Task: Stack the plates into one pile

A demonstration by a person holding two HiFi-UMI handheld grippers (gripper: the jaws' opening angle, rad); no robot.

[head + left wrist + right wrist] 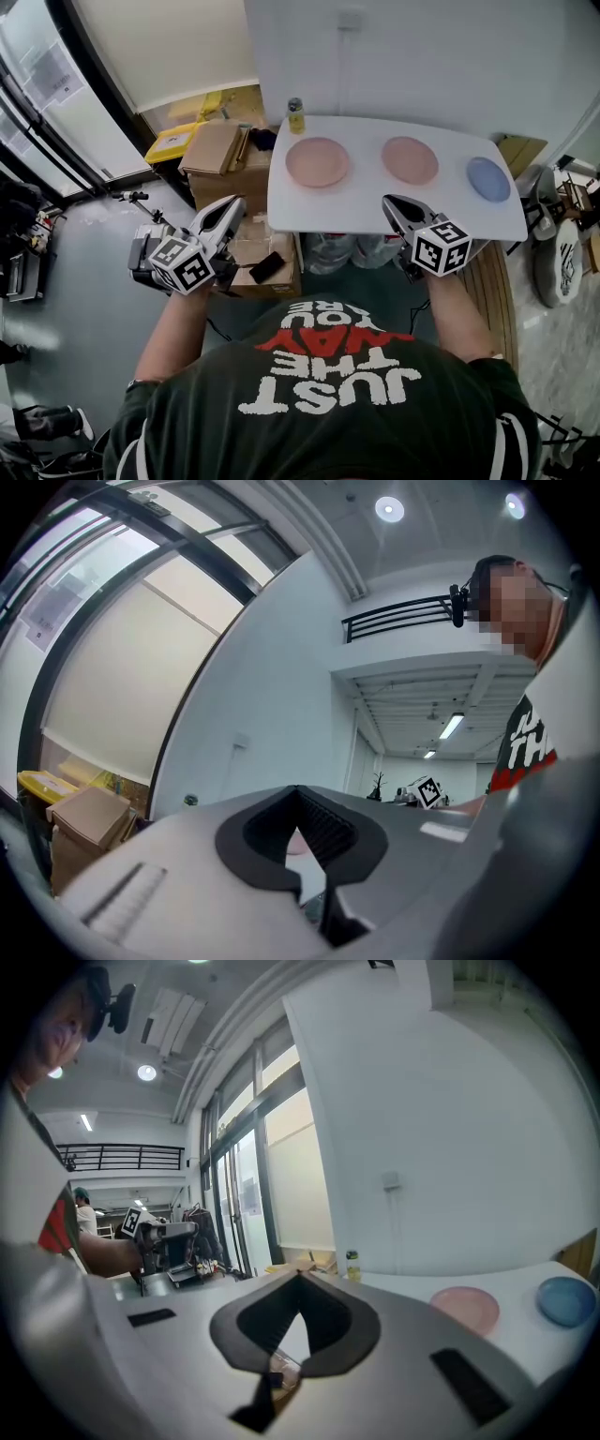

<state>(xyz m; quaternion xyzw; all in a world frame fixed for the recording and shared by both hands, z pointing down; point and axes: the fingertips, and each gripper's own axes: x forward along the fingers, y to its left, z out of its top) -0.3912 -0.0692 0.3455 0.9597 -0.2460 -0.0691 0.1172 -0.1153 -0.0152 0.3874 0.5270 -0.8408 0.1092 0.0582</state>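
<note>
Just past the person's dark shirt [337, 394], the left gripper [228, 208] and right gripper [392, 203] are both shut tight, holding nothing. The left pink plate [318, 161], middle pink plate [410, 159] and blue plate [488, 178] lie apart on the white table [375, 217].

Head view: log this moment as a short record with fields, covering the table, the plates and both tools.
surface: white table
plates: left pink plate, middle pink plate, blue plate; in a row, apart, none stacked
other: small bottle at the far left corner
left tool: shut, empty, just off the table's left side
right tool: shut, empty, over the near edge
stage: stacking not yet begun
</note>
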